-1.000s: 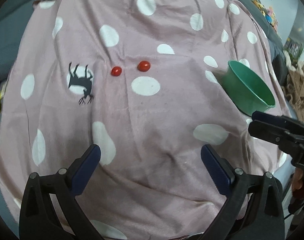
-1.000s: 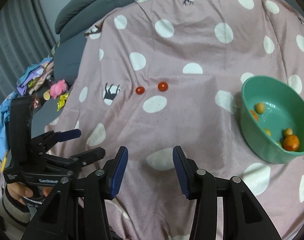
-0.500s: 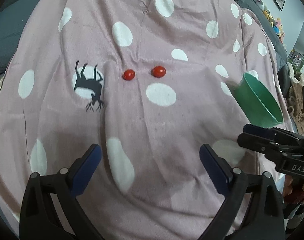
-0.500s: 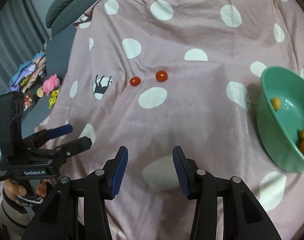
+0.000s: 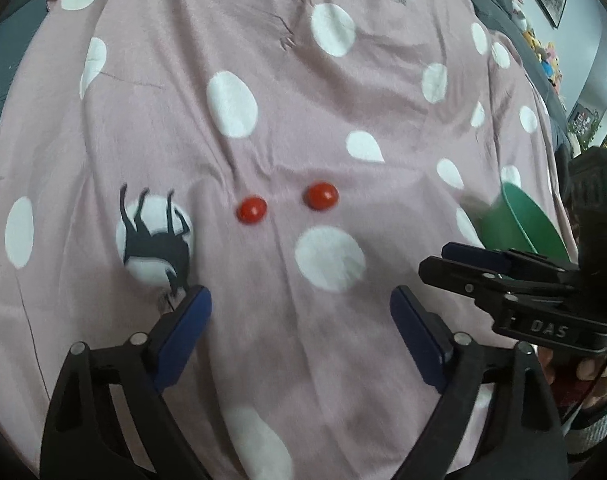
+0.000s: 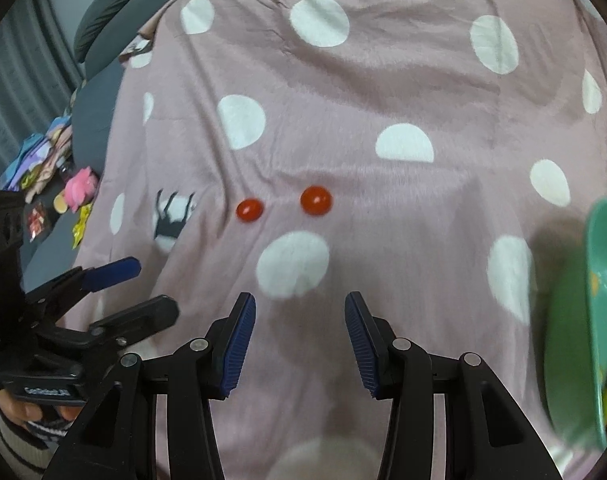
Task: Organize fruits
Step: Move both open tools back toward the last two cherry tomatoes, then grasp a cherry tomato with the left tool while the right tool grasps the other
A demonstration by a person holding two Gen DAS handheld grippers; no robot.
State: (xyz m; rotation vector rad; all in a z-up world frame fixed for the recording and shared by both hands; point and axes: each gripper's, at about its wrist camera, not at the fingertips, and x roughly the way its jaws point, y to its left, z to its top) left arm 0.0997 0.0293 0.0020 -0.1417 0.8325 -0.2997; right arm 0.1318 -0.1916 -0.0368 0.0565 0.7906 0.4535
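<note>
Two small red tomatoes lie side by side on the pink polka-dot blanket (image 5: 263,80): the left tomato (image 5: 251,209) (image 6: 249,210) and the right tomato (image 5: 321,196) (image 6: 315,200). A green bowl (image 5: 523,224) (image 6: 571,320) sits at the right and holds several orange fruits. My left gripper (image 5: 299,320) is open and empty, just short of the tomatoes. My right gripper (image 6: 299,344) is open and empty too, a little behind them; it also shows at the right in the left wrist view (image 5: 463,264).
The blanket (image 6: 383,60) covers a grey sofa (image 6: 103,32). A pile of colourful small items (image 6: 63,184) lies off the blanket's left edge. A black deer print (image 5: 155,236) marks the blanket left of the tomatoes.
Both grippers have moved forward toward the two tomatoes, which now appear larger and closer. The bowl has slid toward the right edge of both views. Both stayed open.
</note>
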